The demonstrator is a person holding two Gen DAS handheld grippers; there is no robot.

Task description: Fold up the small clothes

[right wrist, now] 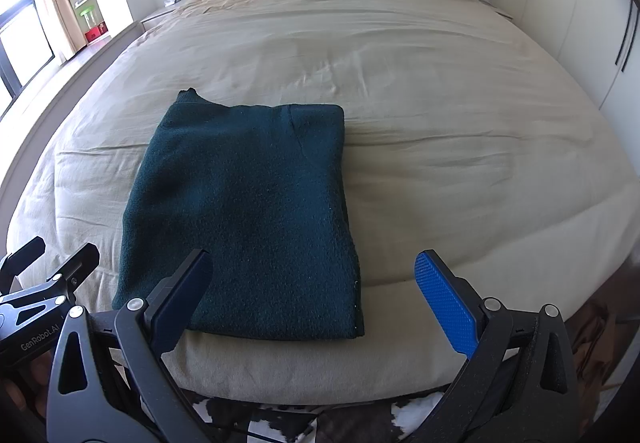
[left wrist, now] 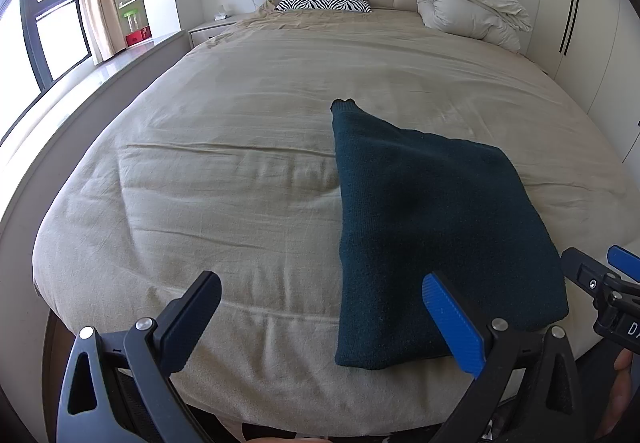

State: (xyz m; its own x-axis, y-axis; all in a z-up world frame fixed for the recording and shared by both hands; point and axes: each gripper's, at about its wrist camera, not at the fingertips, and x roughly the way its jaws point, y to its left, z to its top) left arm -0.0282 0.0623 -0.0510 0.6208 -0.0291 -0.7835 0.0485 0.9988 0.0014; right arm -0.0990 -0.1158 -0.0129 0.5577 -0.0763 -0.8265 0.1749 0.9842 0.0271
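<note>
1. You had the dark green sweater (right wrist: 248, 211) lying flat near the foot of the bed (right wrist: 440, 103), already folded into a rough rectangle, with one narrow end (left wrist: 343, 106) poking out at its far left corner.
2. Your left gripper (left wrist: 324, 319) was spread wide and grasping nothing; it hung above the near edge of the bed, its blue pad (left wrist: 452, 323) over the sweater's near left part.
3. Your right gripper (right wrist: 316, 297) was likewise released and empty, its jaws standing either side of the sweater's near right corner without touching it.
4. The step in hand looked like a last fold or a tidy-up. To do it well, you needed to tuck that stray end under first, so the outline came out square.
5. If you went for another fold, each claw wanted one near corner, pinching all layers together, since thick knit slips apart when only the top layer is caught.
6. Both corners wanted lifting together, carrying to the far edge and lining up before you let go.
</note>
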